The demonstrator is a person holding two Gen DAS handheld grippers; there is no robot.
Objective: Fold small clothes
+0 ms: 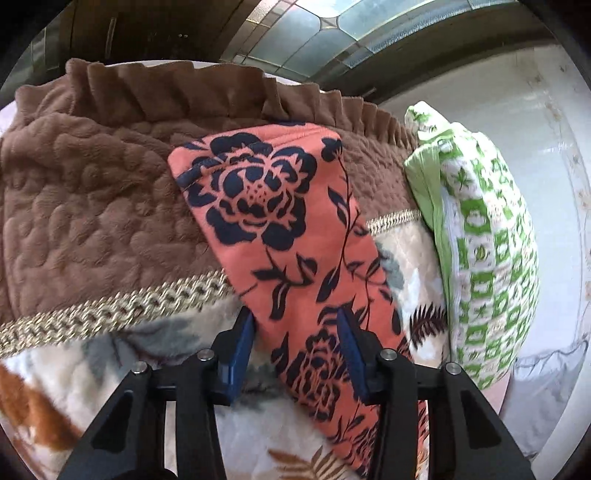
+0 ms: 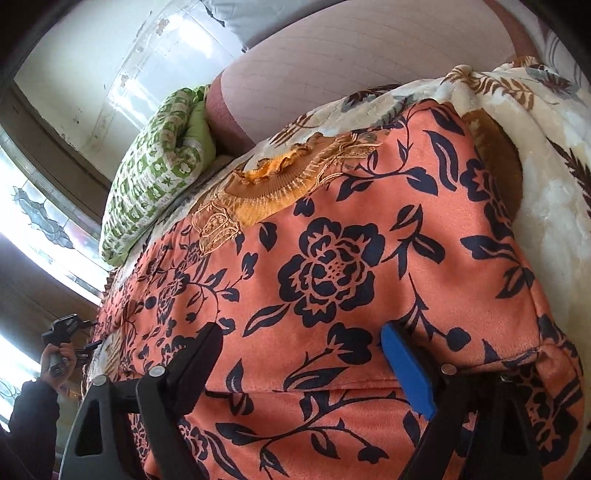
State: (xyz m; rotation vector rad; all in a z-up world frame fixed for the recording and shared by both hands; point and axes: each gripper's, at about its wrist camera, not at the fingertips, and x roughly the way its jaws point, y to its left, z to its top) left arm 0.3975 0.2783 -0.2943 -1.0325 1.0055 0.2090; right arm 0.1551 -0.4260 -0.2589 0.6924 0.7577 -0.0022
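Up close in the left wrist view, the left gripper (image 1: 295,354) stands with its blue-padded fingers (image 1: 240,354) spread apart, a strip of the coral floral garment (image 1: 280,236) running up between them; whether the pads touch the cloth I cannot tell. The garment lies as a long folded band across the bed, from the near edge up onto a brown quilted blanket (image 1: 92,199) with a ruffled border. A braided beige trim (image 1: 110,310) edges that blanket, and below it spreads a cream leaf-print fleece (image 1: 417,273). Against the bed's right edge leans a green-and-white pillow (image 1: 487,258). Behind it rise a pale wall (image 1: 517,122) and a leaded glass window (image 1: 332,29).

From the right wrist view, the right gripper (image 2: 306,365) is likewise released, its jaws wide and hovering over the coral floral garment (image 2: 332,273), which fills most of the frame and drapes over the bed's near edge. An orange embroidered cloth (image 2: 266,192) shows from under the garment's far edge. The cream fleece (image 2: 546,206) lies at the right, the green pillow (image 2: 155,184) at the far left corner, beside a pinkish headboard (image 2: 351,74). At the left edge, a hand (image 2: 55,362) holds the other gripper's handle by the window (image 2: 37,218).
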